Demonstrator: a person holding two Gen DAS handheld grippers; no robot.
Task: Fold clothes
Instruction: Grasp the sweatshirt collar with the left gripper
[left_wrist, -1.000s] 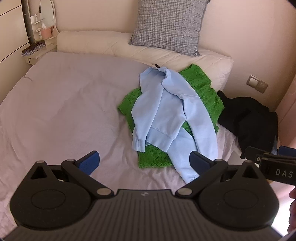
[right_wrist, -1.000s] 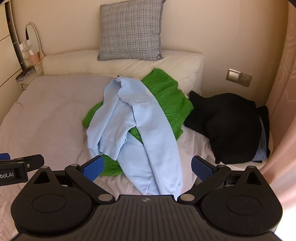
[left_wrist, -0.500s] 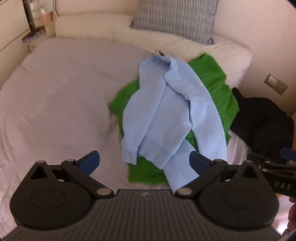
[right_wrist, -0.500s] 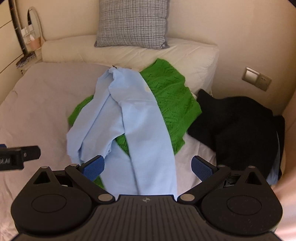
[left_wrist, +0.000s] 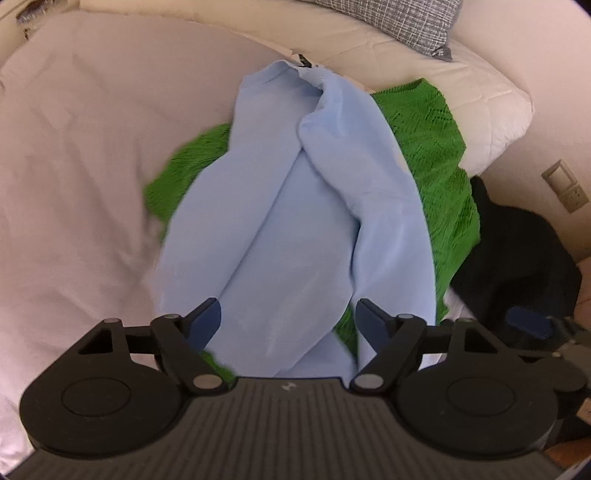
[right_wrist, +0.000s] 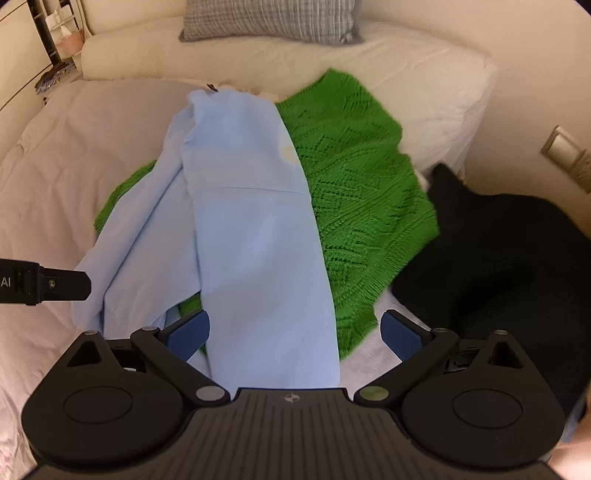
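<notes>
Left wrist: sweatshirt (left_wrist: 295, 229) seemingly between fingers (left_wrist: 207, 323)

Both wrist views look down, close over bed (left_wrist: 74, 155) (left one nearer), sharing light-blue sweatshirt (left_wrist: 295, 221) (right_wrist: 251, 229).

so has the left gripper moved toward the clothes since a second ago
Yes. The left gripper has advanced toward the blue sweatshirt; the grey pillow has slid to the top edge.
</notes>
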